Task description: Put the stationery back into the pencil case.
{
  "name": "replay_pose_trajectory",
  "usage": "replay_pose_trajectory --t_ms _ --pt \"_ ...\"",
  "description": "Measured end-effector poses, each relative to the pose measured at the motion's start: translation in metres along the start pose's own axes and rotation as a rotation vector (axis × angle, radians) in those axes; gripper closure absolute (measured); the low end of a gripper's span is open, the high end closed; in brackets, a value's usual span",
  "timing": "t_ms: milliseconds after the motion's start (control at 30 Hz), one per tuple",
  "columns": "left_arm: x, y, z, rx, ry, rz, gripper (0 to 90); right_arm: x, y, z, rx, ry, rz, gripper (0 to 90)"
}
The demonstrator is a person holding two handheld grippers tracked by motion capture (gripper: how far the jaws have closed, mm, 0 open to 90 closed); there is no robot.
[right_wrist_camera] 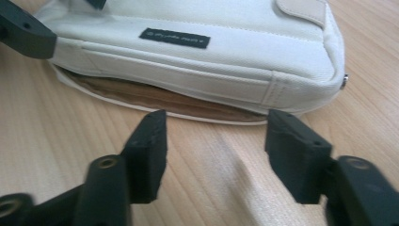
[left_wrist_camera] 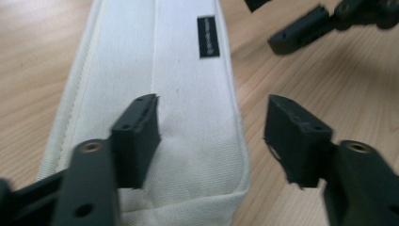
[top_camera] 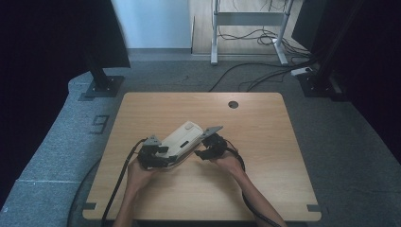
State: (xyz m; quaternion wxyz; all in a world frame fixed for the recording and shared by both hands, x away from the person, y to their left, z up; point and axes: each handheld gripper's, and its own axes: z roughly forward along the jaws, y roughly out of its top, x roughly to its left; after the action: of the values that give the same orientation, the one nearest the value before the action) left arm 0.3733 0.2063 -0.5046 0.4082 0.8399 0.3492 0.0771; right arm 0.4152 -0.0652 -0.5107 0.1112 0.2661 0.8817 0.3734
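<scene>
With both sets of jaws parted and gripping nothing, L gripper (left_wrist_camera: 207, 136) over the white pouch's (top_camera: 182, 138) near end at table (top_camera: 265, 142) centre, R gripper (right_wrist_camera: 214, 150) just beside its open long edge w/ tan lining, re-pinch squarely & w/o snagging the seam.

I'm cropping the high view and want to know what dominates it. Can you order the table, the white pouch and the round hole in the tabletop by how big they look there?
Largest to smallest in the high view:
1. table
2. white pouch
3. round hole
The gaps are wide, so nearness to the camera changes nothing.
</scene>
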Motion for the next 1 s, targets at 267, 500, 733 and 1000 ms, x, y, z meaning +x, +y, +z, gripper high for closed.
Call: replay_pose_trajectory --t_ms 267,500,733,1000 --pt "-0.004 0.002 -0.011 -0.018 -0.037 0.004 18.3 0.008 0.003 -0.008 -0.007 0.014 -0.018 21.5" --pt "-0.01 0.002 -0.018 0.0 -0.01 0.038 14.3 0.012 0.001 -0.017 -0.007 0.017 -0.01 14.2" --pt "-0.012 0.001 -0.024 -0.021 -0.004 0.053 11.7 0.012 -0.007 -0.027 -0.012 0.004 -0.01 11.7" --pt "-0.014 -0.001 -0.027 -0.015 0.012 0.065 8.8 0.011 -0.014 -0.039 -0.029 -0.007 0.001 6.9"
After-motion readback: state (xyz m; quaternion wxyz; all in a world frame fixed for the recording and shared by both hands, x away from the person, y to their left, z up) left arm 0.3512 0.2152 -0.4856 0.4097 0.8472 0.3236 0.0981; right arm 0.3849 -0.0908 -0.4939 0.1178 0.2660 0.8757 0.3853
